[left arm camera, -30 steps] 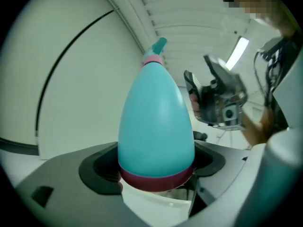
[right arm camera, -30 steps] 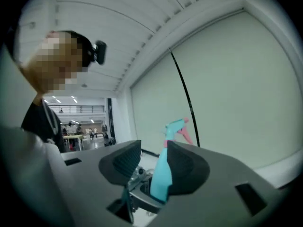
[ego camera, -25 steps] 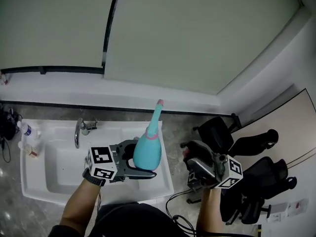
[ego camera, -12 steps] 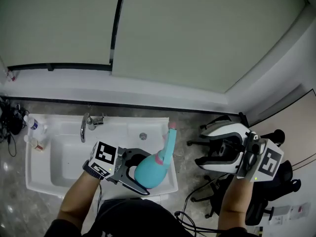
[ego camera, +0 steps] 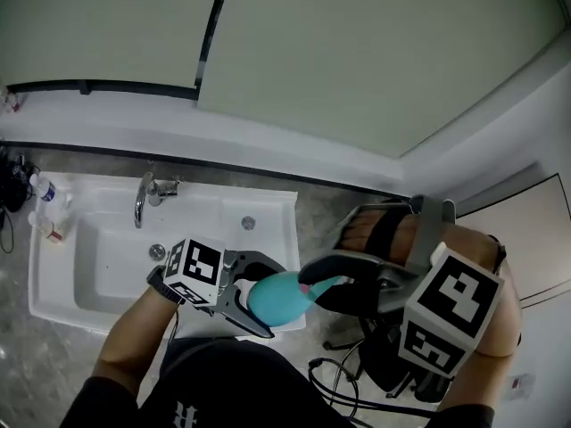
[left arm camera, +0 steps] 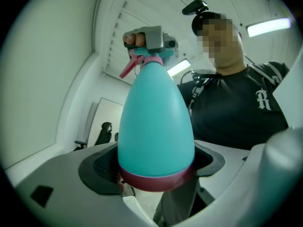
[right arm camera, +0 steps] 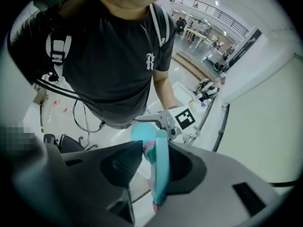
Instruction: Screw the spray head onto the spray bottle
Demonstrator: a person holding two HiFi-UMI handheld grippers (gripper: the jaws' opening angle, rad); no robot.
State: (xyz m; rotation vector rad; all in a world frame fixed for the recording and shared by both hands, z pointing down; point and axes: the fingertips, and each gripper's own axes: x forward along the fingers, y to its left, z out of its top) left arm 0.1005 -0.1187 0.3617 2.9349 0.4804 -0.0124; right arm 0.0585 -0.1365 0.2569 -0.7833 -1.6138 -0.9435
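My left gripper [ego camera: 257, 294] is shut on the base of the teal spray bottle [ego camera: 272, 298], which lies tilted with its neck toward the right. In the left gripper view the bottle [left arm camera: 155, 126] fills the middle, its dark pink base band between the jaws. The teal spray head [ego camera: 323, 284] with a pink collar and trigger sits on the neck. My right gripper [ego camera: 318, 283] is shut on that spray head [right arm camera: 161, 167], which runs along one pad while the pink collar meets the other. The right gripper's tips show above the bottle [left arm camera: 150, 37].
A white sink [ego camera: 89, 239] with a chrome faucet [ego camera: 143, 199] lies below and to the left. Small bottles [ego camera: 45, 194] stand at its left end. Black office chairs [ego camera: 393, 364] and cables are on the floor at the right. A person's dark shirt [right arm camera: 113, 56] is close behind.
The right gripper came in from the right, over the chairs, and closed on the spray head. The bottle tipped from upright to lying toward the right and dropped lower in view.
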